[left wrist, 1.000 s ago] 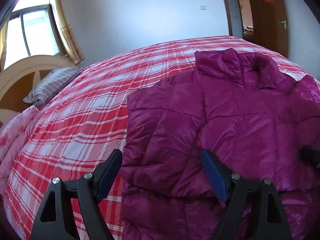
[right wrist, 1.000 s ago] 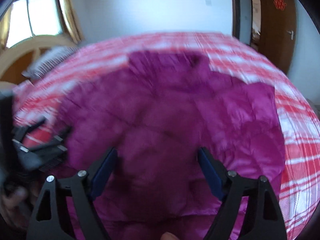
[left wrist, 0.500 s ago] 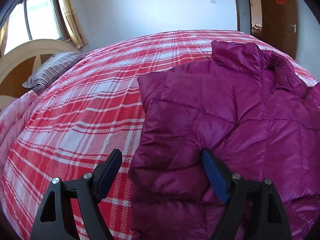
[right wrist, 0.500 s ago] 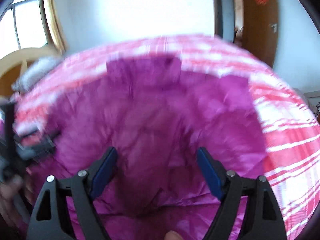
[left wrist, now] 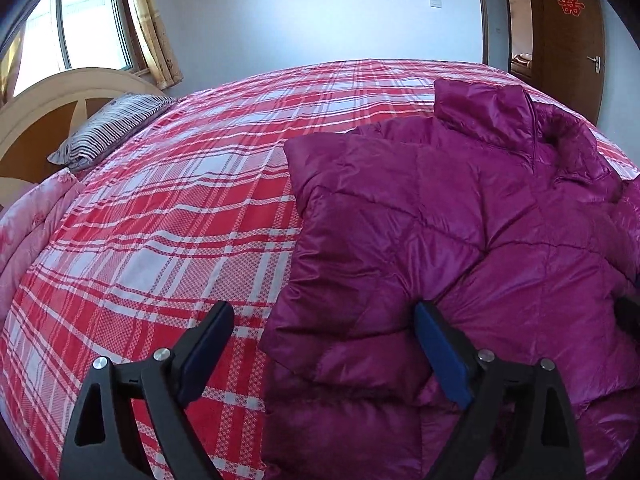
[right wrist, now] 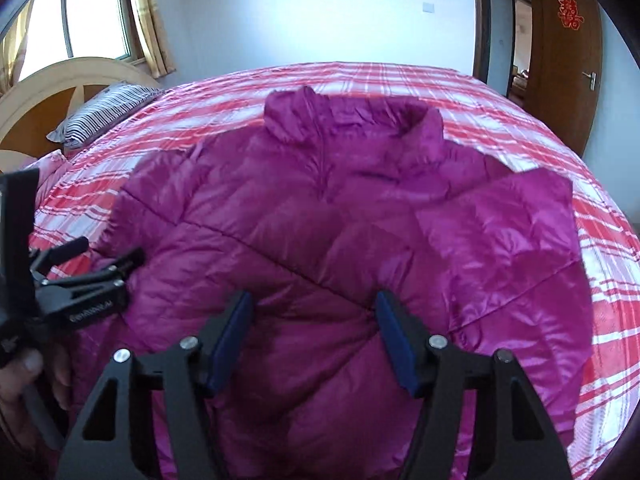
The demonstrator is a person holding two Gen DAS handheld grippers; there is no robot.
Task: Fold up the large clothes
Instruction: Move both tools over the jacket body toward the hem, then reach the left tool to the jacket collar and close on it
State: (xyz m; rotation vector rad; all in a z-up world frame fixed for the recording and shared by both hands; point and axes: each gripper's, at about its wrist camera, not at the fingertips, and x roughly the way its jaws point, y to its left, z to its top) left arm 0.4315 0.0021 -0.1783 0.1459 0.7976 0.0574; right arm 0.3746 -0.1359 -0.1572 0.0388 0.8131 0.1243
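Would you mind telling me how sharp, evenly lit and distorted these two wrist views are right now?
Left wrist view: sharp, daylight from the window giving sheen on the jacket; the bed bulges with fisheye curving. Right wrist view: softer, slightly blurred across jacket and plaid, window glare top left, same bulging.

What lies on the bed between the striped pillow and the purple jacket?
Nothing but bare plaid bedspread separates the striped pillow from the purple jacket; the left wrist view shows it best.

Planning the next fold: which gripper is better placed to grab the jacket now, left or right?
Right. The right gripper is closing with jacket fabric between its jaws; the left gripper is opening, straddling the jacket's edge.
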